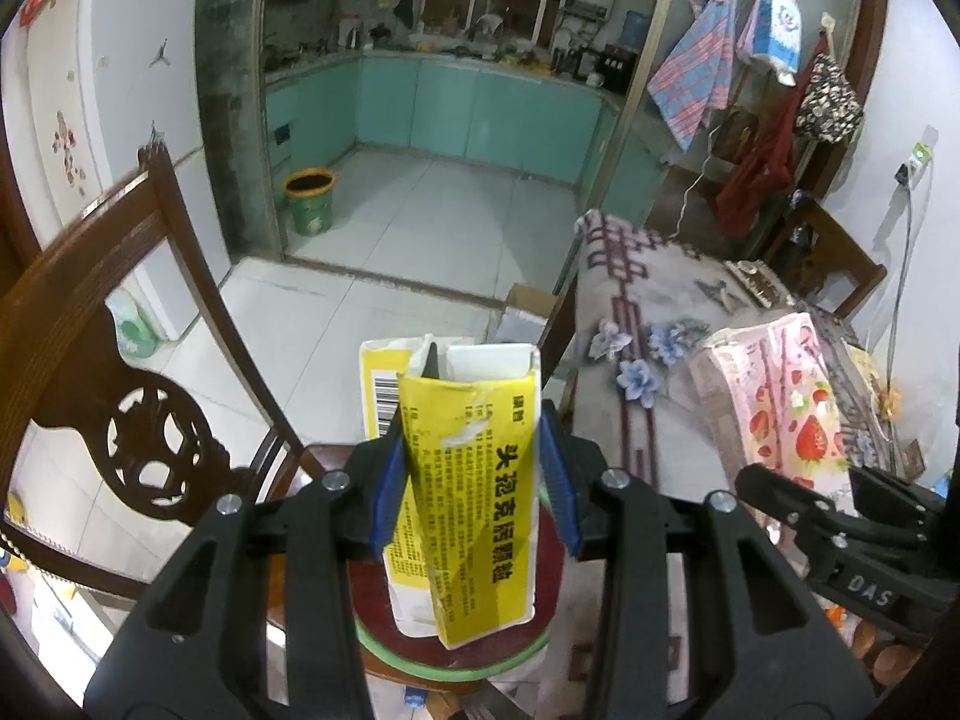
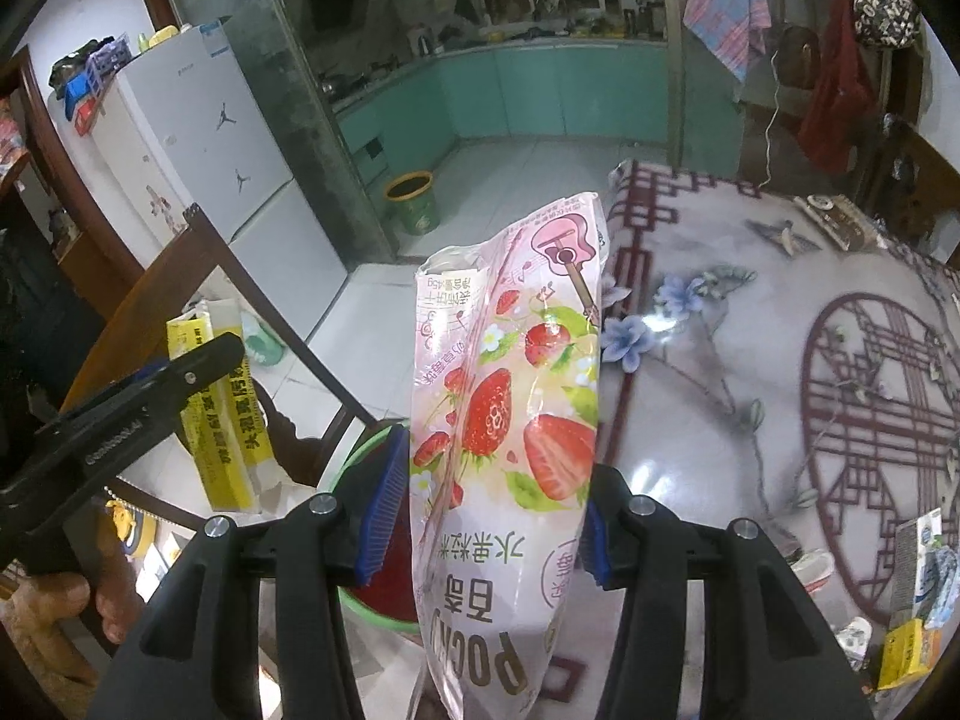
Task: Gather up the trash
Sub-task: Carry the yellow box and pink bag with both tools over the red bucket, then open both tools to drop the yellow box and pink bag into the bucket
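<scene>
My left gripper (image 1: pixel 474 480) is shut on a torn yellow and white medicine box (image 1: pixel 468 480) and holds it above a green-rimmed bin with a dark red inside (image 1: pixel 540 600). My right gripper (image 2: pixel 486 510) is shut on a pink strawberry snack bag (image 2: pixel 510 420), held upright near the table's left edge. The same bag (image 1: pixel 780 408) and the right gripper's black body show at the right of the left wrist view. The yellow box (image 2: pixel 222 414) and the left gripper's arm show at the left of the right wrist view. The bin's green rim (image 2: pixel 360 450) sits below the bag.
A table with a patterned cloth (image 2: pixel 780 360) carries small boxes (image 2: pixel 912 618) at its right edge. A carved wooden chair (image 1: pixel 120 390) stands at the left. A second green bin (image 1: pixel 309 201) stands by the kitchen doorway. A white fridge (image 2: pixel 198 138) is at the left.
</scene>
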A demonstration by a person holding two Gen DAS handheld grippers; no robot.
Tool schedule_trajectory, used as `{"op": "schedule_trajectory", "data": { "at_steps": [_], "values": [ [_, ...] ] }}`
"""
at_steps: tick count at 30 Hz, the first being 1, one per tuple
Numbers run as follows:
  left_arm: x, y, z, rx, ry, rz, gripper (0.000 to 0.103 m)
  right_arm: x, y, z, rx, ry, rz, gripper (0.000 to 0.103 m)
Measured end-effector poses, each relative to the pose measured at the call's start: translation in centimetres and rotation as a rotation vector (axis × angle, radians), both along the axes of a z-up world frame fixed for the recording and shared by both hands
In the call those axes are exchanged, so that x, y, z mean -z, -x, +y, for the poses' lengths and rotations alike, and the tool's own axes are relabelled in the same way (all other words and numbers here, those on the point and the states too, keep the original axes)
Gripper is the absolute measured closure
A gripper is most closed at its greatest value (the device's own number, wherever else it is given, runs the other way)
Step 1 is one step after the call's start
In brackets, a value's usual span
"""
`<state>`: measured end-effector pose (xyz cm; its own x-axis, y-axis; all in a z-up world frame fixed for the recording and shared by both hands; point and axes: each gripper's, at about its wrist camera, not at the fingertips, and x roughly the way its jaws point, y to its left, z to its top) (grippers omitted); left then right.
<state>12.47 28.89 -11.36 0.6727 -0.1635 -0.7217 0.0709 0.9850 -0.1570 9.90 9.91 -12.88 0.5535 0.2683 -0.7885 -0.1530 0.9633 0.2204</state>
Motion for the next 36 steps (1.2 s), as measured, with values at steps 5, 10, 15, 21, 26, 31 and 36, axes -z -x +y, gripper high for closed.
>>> {"op": "schedule_trajectory", "data": {
  "at_steps": [5,10,15,21,26,31,36],
  "values": [
    [2.6,-0.9,1.0,-0.022,0.000,0.074,0.064,1.7,-0.5,1.2,-0.025,-0.012,0.062,0.055],
    [4.5,-1.3,1.6,-0.025,0.006,0.120,0.064,3.1,-1.0,1.9,-0.036,-0.022,0.111,0.055],
    [5.7,-1.6,1.8,-0.027,0.007,0.150,0.064,4.3,-1.5,2.9,-0.053,-0.022,0.151,0.055],
    [7.0,-2.1,2.3,-0.043,0.004,0.190,0.064,5.4,-2.0,3.7,-0.078,-0.028,0.196,0.055],
    [7.7,-2.4,2.4,-0.044,0.002,0.210,0.063,6.3,-2.4,4.4,-0.089,-0.045,0.229,0.054],
    [8.1,-2.9,2.6,-0.050,-0.001,0.222,0.063,6.4,-2.7,4.5,-0.095,-0.055,0.235,0.053],
    [8.4,-3.1,2.9,-0.067,0.011,0.236,0.060,6.4,-3.1,4.7,-0.100,-0.070,0.239,0.041]
  ]
}}
